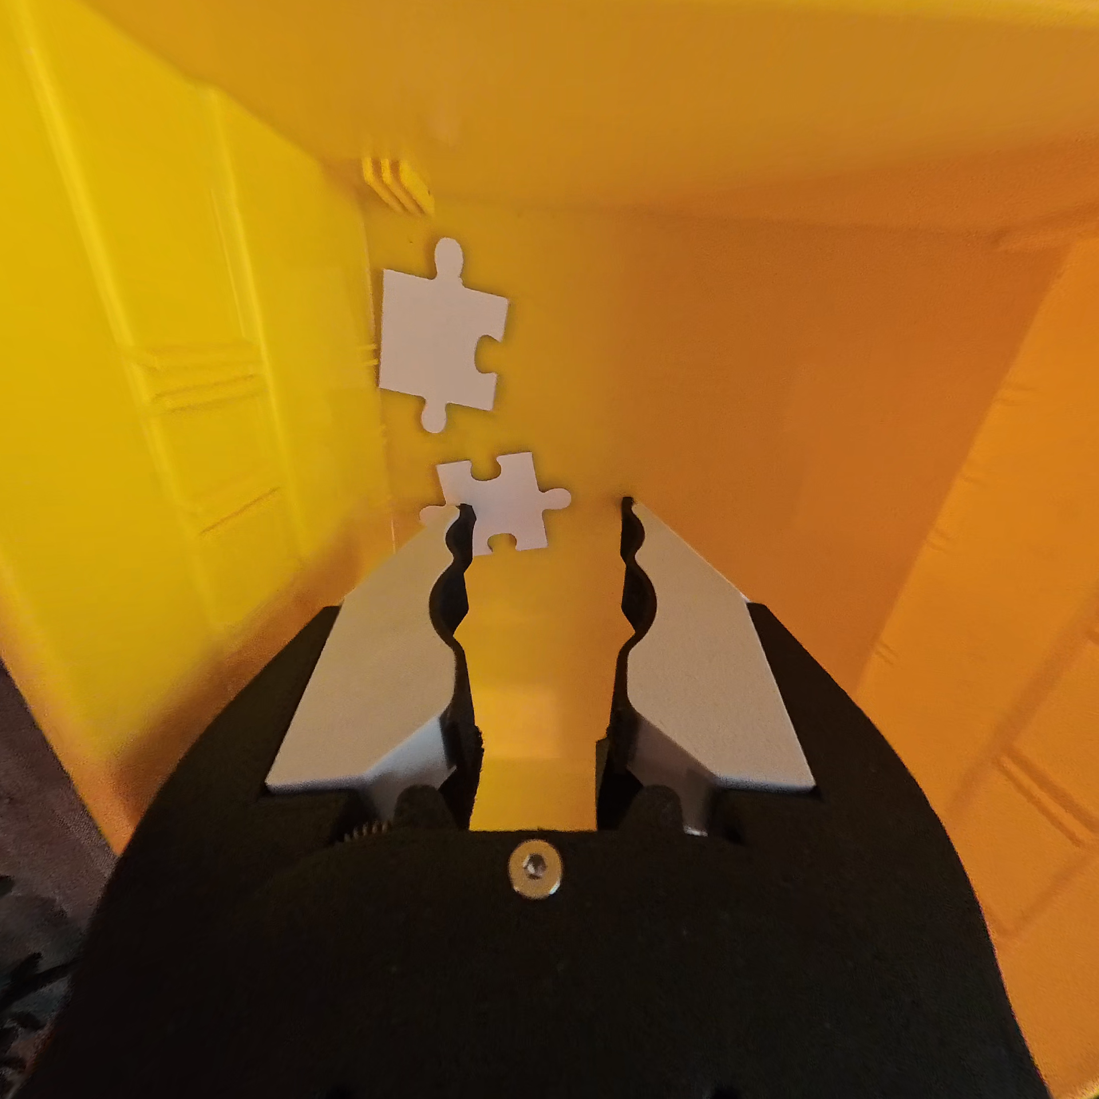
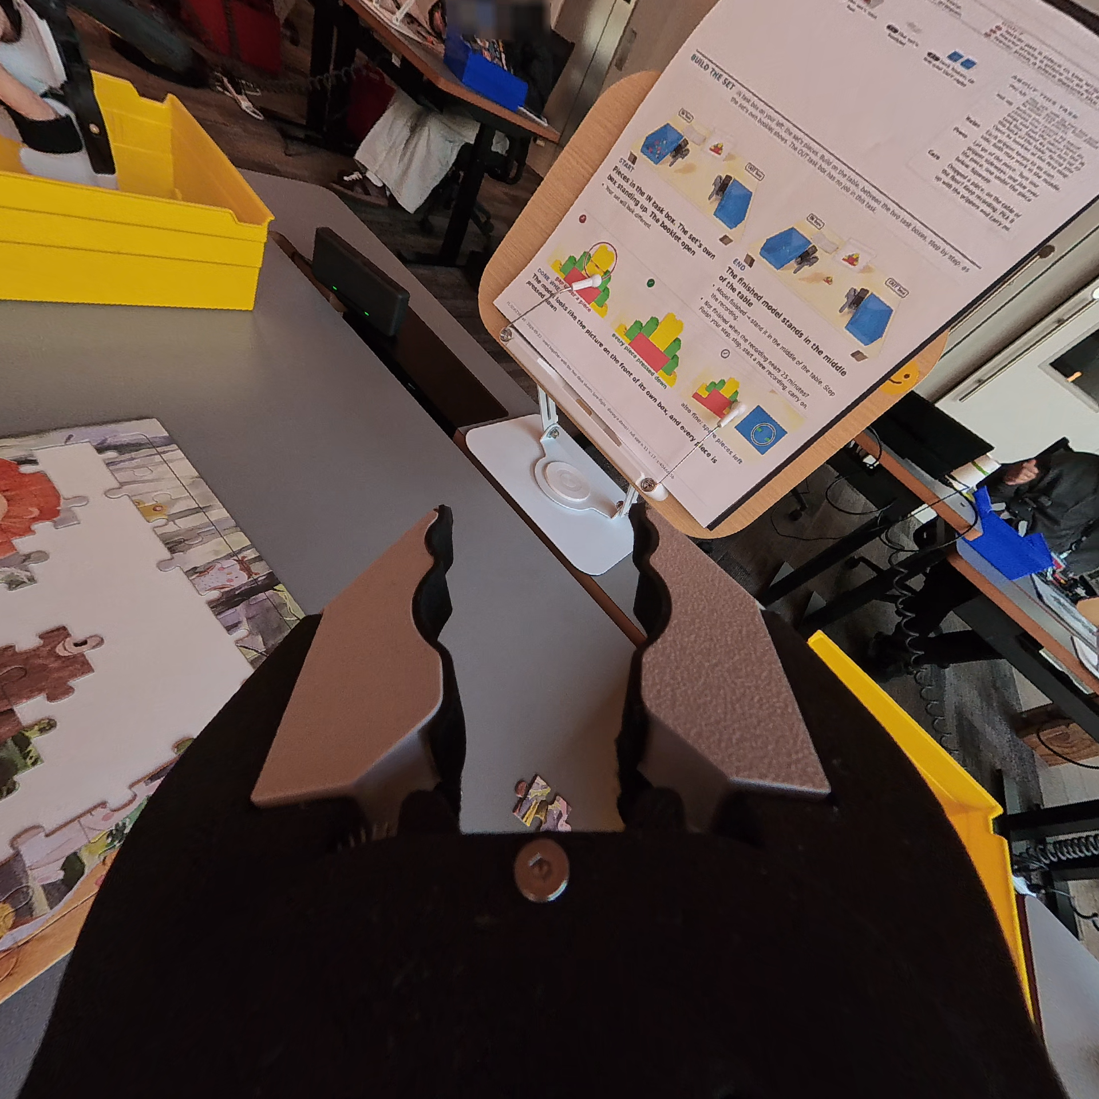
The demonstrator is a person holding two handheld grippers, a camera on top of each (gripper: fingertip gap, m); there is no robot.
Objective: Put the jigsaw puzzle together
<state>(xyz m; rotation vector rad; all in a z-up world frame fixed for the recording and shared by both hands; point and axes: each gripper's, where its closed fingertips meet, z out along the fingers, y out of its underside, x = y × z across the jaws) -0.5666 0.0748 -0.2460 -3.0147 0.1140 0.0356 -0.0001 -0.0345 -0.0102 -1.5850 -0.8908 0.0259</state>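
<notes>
Inside the yellow plastic bin (image 1: 713, 357), the left claw (image 1: 547, 505) gapes over two white face-down cardboard jigsaw pieces (image 1: 505, 505). The right claw (image 2: 541, 517) hangs parted, empty, above the grey table (image 2: 297, 369), beside the half-built picture puzzle (image 2: 119, 594); one loose colourful piece (image 2: 542, 804) lies beneath it.

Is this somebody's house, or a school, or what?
Probably a workroom or lab, not a house. There are rows of desks with cables, an instruction sheet on a stand, yellow bins, and a half-done puzzle on a grey table.

Propped on a white stand (image 2: 571, 505) at the grey worktop (image 2: 333, 380) edge: illustrated instruction sheet (image 2: 791, 238); nearby, a black device (image 2: 360, 282) with green lights.
</notes>
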